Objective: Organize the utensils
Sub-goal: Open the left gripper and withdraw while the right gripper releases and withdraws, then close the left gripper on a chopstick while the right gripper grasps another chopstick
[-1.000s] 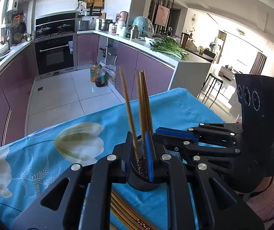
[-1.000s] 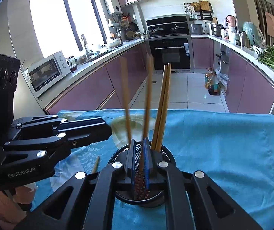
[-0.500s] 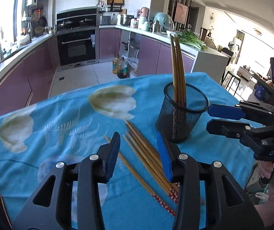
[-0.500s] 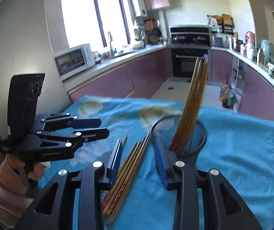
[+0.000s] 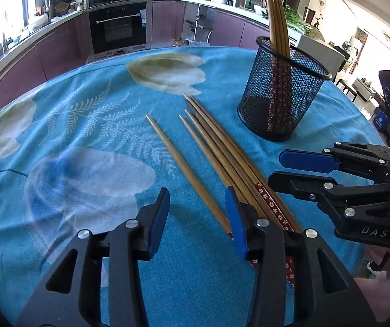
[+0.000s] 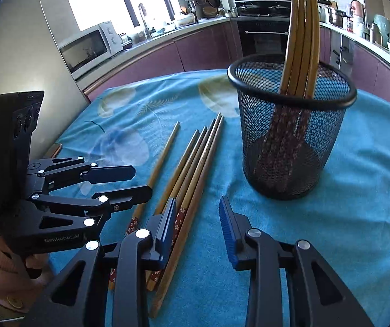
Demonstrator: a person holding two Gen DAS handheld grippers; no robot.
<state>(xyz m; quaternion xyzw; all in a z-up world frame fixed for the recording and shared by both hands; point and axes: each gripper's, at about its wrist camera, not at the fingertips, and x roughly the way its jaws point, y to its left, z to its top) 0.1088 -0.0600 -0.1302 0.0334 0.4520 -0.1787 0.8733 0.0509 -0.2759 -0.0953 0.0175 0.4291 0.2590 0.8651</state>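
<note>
- Only the right wrist view shows the microwave [image 6: 90, 47] on the counter.
- Left gripper [image 5: 196, 215], marked "GenRobot.AI", gapes, one loose chopstick [image 5: 186, 171] between its pads, untouched.
- Chopstick bundle [image 5: 230, 158] lies on the blue tablecloth [image 5: 86, 125].
- Mesh cup [image 5: 282, 92] holds four upright chopsticks [image 6: 301, 35].
- Right gripper [image 6: 196, 227], "DAS", is closing on nothing.

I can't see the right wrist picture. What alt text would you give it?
Open gripper hovering low over loose chopsticks on a blue cloth, nothing between its jaws, which are closing slightly. A mesh cup holding more chopsticks stands just beyond; the other gripper reaches in from the left.
</note>
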